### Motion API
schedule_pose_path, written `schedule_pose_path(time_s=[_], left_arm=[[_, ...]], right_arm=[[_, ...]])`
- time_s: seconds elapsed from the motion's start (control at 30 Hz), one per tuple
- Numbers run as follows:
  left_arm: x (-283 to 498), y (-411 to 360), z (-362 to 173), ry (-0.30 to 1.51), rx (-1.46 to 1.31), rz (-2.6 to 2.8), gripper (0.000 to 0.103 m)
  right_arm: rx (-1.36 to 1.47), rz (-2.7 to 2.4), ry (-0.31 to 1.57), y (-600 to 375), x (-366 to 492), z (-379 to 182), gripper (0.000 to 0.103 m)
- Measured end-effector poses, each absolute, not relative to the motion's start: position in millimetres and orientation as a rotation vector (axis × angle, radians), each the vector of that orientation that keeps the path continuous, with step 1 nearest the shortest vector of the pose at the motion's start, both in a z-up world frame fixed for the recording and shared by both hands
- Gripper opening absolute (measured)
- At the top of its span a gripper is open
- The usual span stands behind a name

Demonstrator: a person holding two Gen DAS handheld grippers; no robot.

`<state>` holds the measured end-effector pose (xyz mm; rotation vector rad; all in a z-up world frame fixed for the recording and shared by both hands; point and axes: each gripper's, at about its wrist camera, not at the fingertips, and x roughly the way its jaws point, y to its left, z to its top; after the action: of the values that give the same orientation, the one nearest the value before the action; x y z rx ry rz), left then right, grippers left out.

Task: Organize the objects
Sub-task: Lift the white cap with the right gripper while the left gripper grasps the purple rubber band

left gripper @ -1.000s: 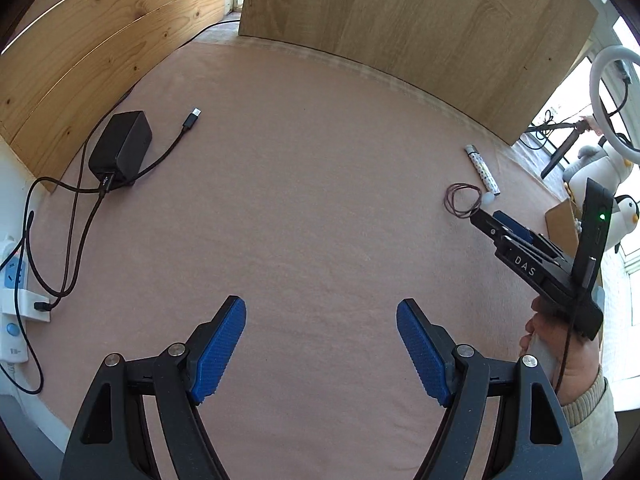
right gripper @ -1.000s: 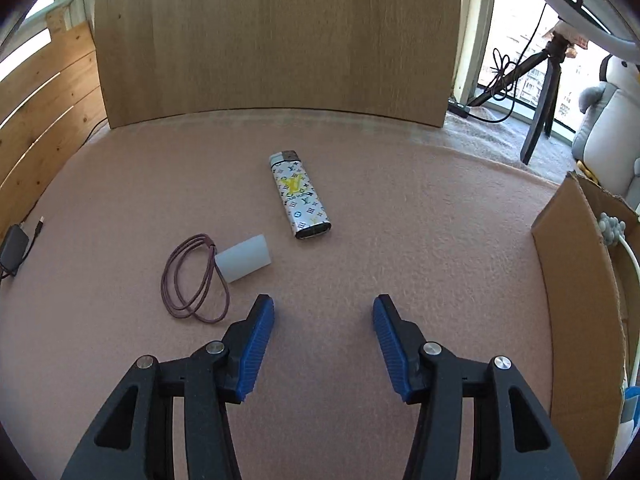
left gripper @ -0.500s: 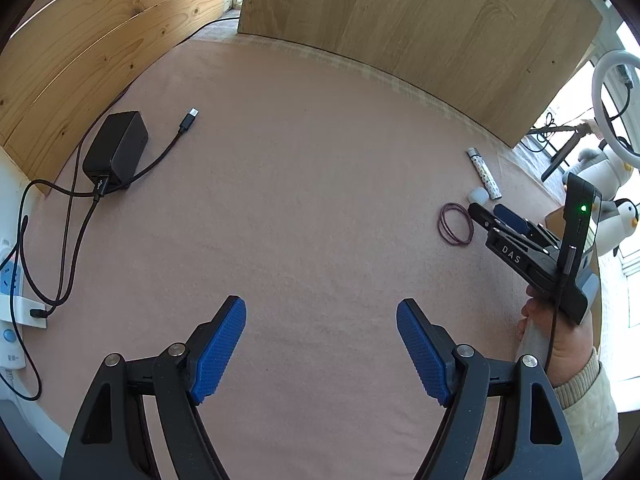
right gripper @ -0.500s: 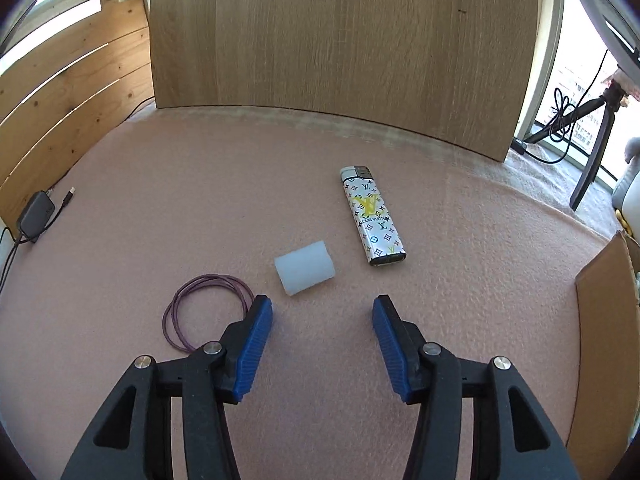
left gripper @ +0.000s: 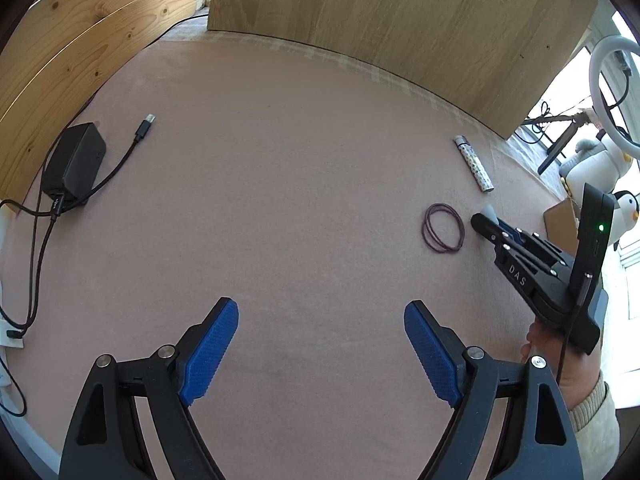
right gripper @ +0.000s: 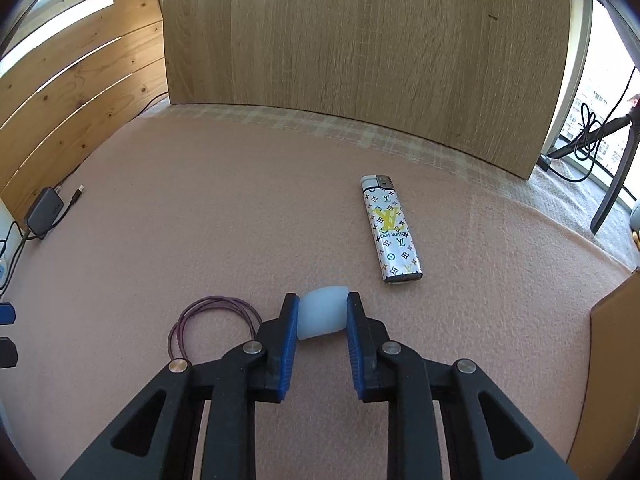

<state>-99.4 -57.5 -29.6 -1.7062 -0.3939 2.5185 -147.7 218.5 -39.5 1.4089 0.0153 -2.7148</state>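
Note:
My right gripper [right gripper: 322,304] is shut on a small translucent white cylinder [right gripper: 322,316], which bulges between the blue pads, low over the pink cloth. Just left of it lies a purple hair tie [right gripper: 212,320]. A patterned silver lighter [right gripper: 390,228] lies flat up and to the right. In the left wrist view the right gripper [left gripper: 484,222] shows at far right beside the hair tie [left gripper: 443,232] and the lighter [left gripper: 474,164]. My left gripper [left gripper: 320,320] hangs over bare cloth, its jaws opening with nothing between them.
A black charger [left gripper: 76,162] with its cable and loose USB plug [left gripper: 145,128] lies at the left by the wooden slats. A cardboard box [right gripper: 616,360] stands at the right edge. Wooden panels close the back. Plush penguins [left gripper: 624,216] and a ring light [left gripper: 612,64] stand beyond.
The right gripper's jaws have come together on the white cylinder, which lay free ahead of them before. The left gripper's jaws stand a little wider and its view has shifted slightly.

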Motion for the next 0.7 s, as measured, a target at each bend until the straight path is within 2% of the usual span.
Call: schedule_pose_path(time_s=[0.23,0.47,0.5,0.53,0.57,0.63,0.67,0.7], left_arm=[[-147.6,23.6,-46.2,-0.221,-1.574,2.454,0.089],[-178.1,70.4,-66.9,-0.067,-1.551,2.489,0.087],[-178.7,74.3,-67.6,-0.056,-1.537,2.485,0.082],[-178.6,78.4,-67.4,-0.023,-1.524,2.506,0.069],[-178.4,81.7,-67.1,0.018,-1.516,2.528,0.061],[-177.5,84.4,-66.5,0.037,-1.49,2.537,0.028],[-176.6,83.7,-66.0,0.025,-1.481,2.532,0.022],[-175.4,83.2,-66.0,0.018,-1.474,2.526,0.01]], right_arm=[[1.431,-2.713,-0.007,225.9,-79.4,-39.2,0.009],[1.452,-2.739,-0.147,240.7,-0.7,-38.8,0.009],[1.452,-2.742,-0.163,242.2,7.6,-39.2,0.009],[1.45,-2.749,-0.179,243.6,15.0,-39.4,0.009],[1.444,-2.756,-0.202,245.0,20.9,-40.0,0.009],[1.433,-2.77,-0.224,245.1,27.0,-41.1,0.009],[1.429,-2.776,-0.227,245.7,28.9,-41.1,0.009],[1.426,-2.78,-0.233,245.3,30.0,-41.2,0.009]])
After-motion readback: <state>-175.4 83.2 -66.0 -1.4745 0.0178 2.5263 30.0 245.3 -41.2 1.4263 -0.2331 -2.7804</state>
